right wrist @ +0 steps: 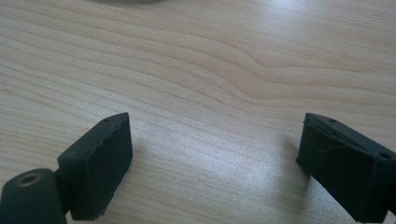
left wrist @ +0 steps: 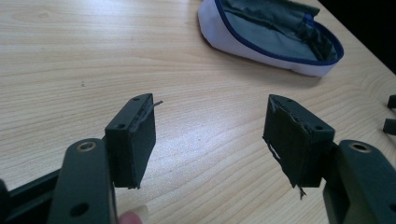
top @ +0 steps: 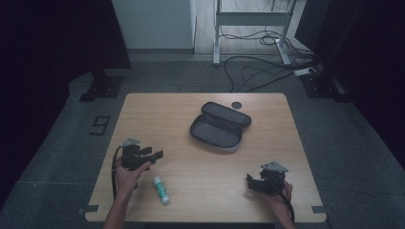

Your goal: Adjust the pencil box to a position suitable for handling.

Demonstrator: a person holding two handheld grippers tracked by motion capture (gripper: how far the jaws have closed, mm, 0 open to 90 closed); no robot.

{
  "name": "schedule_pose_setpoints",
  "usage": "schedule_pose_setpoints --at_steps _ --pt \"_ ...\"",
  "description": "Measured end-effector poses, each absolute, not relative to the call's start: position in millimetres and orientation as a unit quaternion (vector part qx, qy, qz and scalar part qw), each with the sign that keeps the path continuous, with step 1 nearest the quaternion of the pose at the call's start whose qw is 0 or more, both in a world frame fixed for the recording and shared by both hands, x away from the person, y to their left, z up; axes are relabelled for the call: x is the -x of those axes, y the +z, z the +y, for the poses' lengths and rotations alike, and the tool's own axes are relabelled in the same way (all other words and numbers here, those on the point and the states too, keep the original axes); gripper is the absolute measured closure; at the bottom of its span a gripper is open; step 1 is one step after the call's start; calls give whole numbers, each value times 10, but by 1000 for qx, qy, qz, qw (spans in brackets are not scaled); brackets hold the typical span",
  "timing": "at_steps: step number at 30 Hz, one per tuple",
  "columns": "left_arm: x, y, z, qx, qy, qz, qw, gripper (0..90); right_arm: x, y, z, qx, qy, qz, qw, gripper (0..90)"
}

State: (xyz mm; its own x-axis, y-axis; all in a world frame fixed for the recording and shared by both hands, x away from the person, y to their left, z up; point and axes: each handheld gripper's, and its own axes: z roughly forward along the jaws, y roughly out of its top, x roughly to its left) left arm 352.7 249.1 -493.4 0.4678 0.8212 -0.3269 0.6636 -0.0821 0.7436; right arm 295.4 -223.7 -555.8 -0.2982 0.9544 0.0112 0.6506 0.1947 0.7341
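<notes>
Spreading across the middle of the high view, a light wooden table [top: 267,157] is standing on a grey floor [top: 57,143], with dark curtains hanging at both sides and loose black cables [top: 253,71] trailing around a white metal frame [top: 248,19] at the far end of the room. At the near left, the left gripper [top: 155,153] is hovering over the tabletop with its jaws standing wide apart and nothing between them. Just to its near right, a glue stick [top: 161,189] is lying flat on the wood, a white tube with a green band and a pale cap, close to the left hand [top: 130,175]. Farther off, at the table's centre, a pencil case [top: 220,126] is lying unzipped, its grey lining edged in blue and white. At the near right, the right gripper [top: 249,181] is also gaping wide, holding nothing over bare wood.
</notes>
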Motion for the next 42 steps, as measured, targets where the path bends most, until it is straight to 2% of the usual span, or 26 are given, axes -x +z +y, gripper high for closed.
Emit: schedule_pose_setpoints --at_steps 22,42 --pt "-3792 -4727 2184 -737 99 497 447 350 -2960 -5558 -2241 -546 328 735 234 109" --pt "-4127 -4750 1833 -747 102 500 426 355 -2957 -5556 -2244 -547 328 733 235 124"
